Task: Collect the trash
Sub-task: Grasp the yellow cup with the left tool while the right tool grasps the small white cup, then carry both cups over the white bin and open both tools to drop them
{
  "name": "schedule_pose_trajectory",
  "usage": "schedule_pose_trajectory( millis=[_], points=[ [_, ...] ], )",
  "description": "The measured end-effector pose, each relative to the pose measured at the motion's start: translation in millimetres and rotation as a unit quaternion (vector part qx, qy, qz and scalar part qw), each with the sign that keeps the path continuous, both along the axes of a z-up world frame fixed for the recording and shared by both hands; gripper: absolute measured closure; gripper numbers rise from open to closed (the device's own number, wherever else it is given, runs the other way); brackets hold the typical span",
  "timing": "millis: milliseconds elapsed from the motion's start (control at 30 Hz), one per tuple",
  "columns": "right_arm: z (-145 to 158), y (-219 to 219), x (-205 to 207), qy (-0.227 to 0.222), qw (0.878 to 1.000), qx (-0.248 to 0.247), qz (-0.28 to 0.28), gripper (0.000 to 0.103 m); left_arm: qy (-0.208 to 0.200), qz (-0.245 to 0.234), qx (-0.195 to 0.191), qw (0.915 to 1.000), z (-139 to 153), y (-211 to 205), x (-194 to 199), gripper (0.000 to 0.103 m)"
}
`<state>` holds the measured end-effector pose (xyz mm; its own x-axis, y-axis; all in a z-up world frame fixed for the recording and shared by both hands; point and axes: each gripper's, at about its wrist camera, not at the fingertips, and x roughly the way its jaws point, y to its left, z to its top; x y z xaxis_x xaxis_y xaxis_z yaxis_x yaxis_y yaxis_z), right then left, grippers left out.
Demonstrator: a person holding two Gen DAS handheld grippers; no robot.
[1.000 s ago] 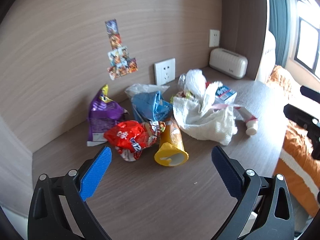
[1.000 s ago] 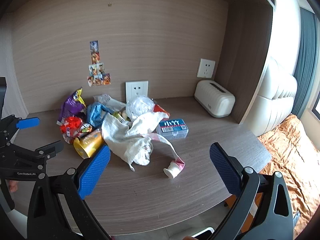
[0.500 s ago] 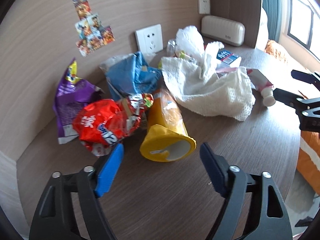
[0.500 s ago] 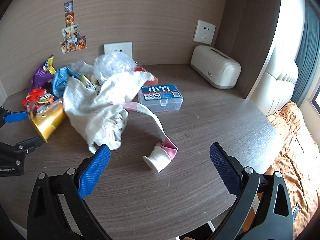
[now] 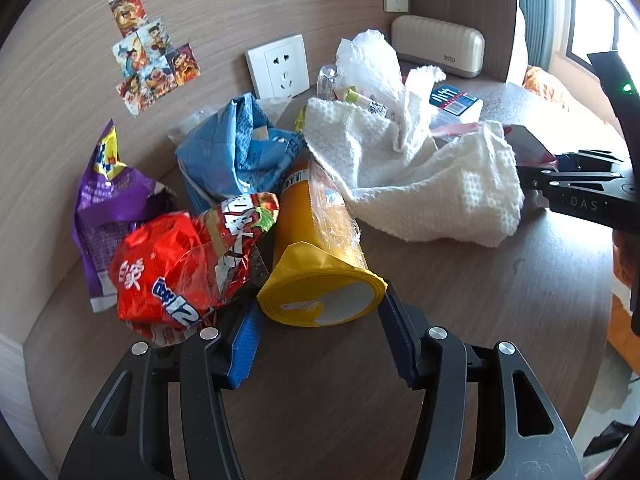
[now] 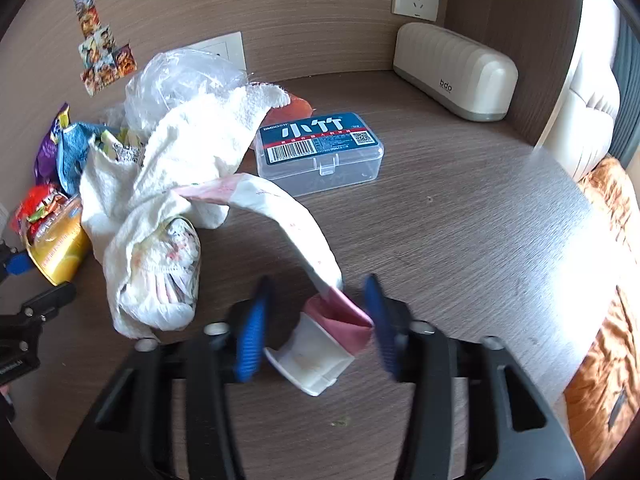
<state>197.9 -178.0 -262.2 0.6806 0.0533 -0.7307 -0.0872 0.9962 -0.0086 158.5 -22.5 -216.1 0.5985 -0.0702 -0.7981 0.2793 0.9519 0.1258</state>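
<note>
A pile of trash lies on the wooden desk. A yellow tube-shaped package lies with its open end toward me. My left gripper is open, its blue pads either side of that end. Beside it are a red snack wrapper, a purple bag, a blue bag and a white cloth. My right gripper is open around the capped end of a squeezed pink-and-white tube, its pads blurred.
A clear plastic box with a blue label lies behind the tube. A cream ribbed box stands against the back right wall. Wall sockets and stickers are on the wall. An orange bedspread lies past the desk's right edge.
Both grippers have moved forward and down and narrowed: the left now brackets the yellow package's end, the right brackets the tube's capped end.
</note>
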Motion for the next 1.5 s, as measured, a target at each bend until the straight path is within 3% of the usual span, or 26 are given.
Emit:
schedule_pose_trajectory(
  millis=[33, 267, 567, 767, 933, 1133, 1333, 1500],
  points=[
    [1.4, 0.1, -1.4, -0.006, 1.000, 0.000, -0.003, 0.073, -0.002, 0.001, -0.004, 1.0000, 1.2, 0.2, -0.2, 0.049],
    [30.3, -8.1, -30.0, -0.039, 0.998, 0.038, -0.027, 0.074, -0.034, -0.001, -0.023, 0.9992, 27.5, -1.1, -19.7, 0.049],
    [77.9, -19.5, -61.7, -0.103, 0.992, 0.049, -0.046, 0.074, -0.072, 0.001, -0.016, 0.9973, 65.8, 0.3, -40.4, 0.049],
    [103.1, -30.0, -90.2, -0.130, 0.988, 0.054, -0.057, 0.074, -0.097, -0.037, -0.008, 0.9946, 98.2, -15.7, -72.0, 0.049],
    [119.4, -51.8, -124.6, -0.146, 0.984, 0.052, -0.090, 0.074, -0.099, -0.092, -0.026, 0.9905, 113.5, -46.0, -90.2, 0.049],
    [121.1, -97.3, -176.9, -0.147, 0.974, 0.059, -0.163, 0.074, -0.089, -0.196, -0.057, 0.9749, 115.2, -111.9, -107.6, 0.049],
    [96.8, -146.4, -227.0, -0.122, 0.958, 0.068, -0.249, 0.074, -0.058, -0.308, -0.081, 0.9462, 93.4, -188.4, -124.6, 0.049],
    [55.5, -190.2, -256.2, -0.090, 0.939, 0.105, -0.315, 0.074, -0.018, -0.384, -0.087, 0.9192, 56.1, -252.1, -136.5, 0.049]
  ],
)
